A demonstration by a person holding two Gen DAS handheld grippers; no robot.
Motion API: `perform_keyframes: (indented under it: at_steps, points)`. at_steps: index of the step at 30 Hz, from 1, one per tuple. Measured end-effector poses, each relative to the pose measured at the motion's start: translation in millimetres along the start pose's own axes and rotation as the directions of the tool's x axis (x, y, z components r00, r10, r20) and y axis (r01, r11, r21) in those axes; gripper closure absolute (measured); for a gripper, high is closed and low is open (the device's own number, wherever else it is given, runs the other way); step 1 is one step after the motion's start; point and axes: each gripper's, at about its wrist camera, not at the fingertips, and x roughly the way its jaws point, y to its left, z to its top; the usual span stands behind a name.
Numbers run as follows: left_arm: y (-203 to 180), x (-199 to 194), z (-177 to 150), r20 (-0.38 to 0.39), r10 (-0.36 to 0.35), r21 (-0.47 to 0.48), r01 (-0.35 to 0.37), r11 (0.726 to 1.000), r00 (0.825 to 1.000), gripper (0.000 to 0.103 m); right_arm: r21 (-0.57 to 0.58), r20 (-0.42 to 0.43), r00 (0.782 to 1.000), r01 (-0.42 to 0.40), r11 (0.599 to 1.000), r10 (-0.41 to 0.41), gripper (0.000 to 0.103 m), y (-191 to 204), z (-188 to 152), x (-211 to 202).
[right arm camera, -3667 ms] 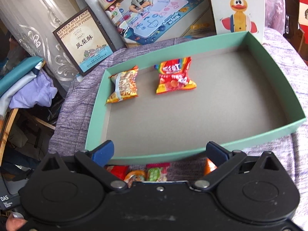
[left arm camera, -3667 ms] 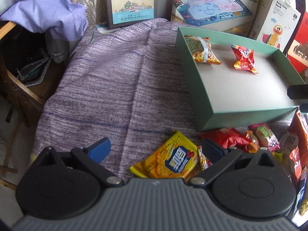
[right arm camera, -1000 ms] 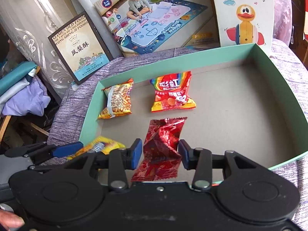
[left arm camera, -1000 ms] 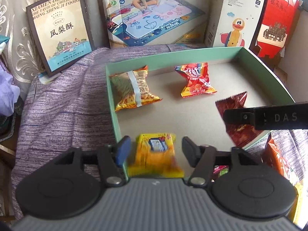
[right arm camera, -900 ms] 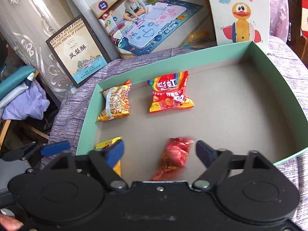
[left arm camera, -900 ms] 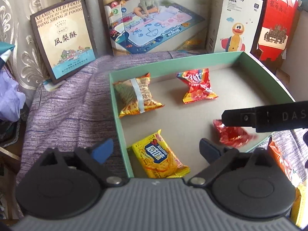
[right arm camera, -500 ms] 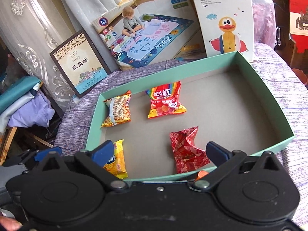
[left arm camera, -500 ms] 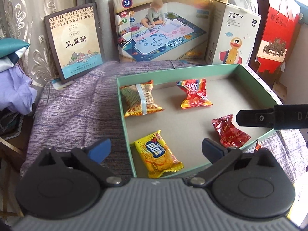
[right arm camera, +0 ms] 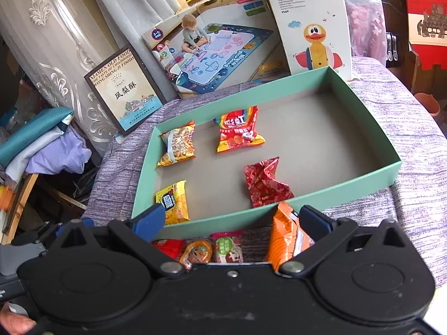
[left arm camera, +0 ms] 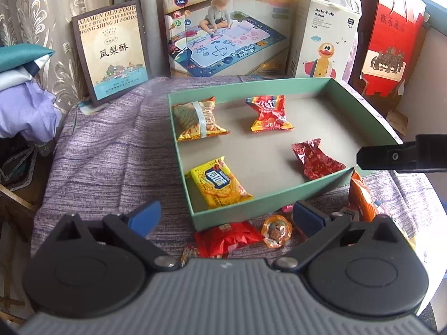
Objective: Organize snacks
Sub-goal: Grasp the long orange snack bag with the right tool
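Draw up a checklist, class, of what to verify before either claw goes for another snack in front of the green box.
1. Left claw open, empty: ok.
2. Right claw open, empty: ok.
3. Yellow packet and dark red packet lying inside the green box: ok.
4. Bare floor left in the box: ok.
5. Loose snacks within view, such as the orange packet: ok.
6. Number of loose snacks left: cannot tell.

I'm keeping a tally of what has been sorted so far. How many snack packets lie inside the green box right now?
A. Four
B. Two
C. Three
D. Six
A. Inside the green box lie four: the banded packet, the rainbow candy bag, the yellow packet and the dark red packet; the other snacks are outside its near wall.
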Motion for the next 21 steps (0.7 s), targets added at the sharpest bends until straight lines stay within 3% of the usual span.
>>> perform_keyframes:
  at_steps: [8, 13, 18, 21]
  points:
    - [11.7, 18.3, -31.7, -0.094, -0.009, -0.04, 0.005, 0.999, 0.996, 0.0, 0.056, -0.045, 0.999, 0.03, 0.998, -0.027, 0.0, -28.9, -27.6, 1.4]
    - [19.1, 30.4, -46.1, -0.129, 0.021, -0.044, -0.027, 0.999, 0.991, 0.0, 0.098, -0.049, 0.998, 0.038, 0.994, -0.033, 0.0, -45.7, -39.1, 3.0]
    - [30.4, 41.6, -48.3, -0.136, 0.027, -0.072, -0.037, 0.997, 0.99, 0.0, 0.143, -0.057, 0.998, -0.029, 0.989, 0.037, 0.015, -54.2, -41.0, 13.6]
    - [30.6, 46.0, -46.0, -0.135, 0.029, -0.055, -0.037, 0.998, 0.99, 0.002, 0.163, -0.071, 0.996, -0.037, 0.986, 0.049, 0.017, -55.8, -41.8, 22.8]
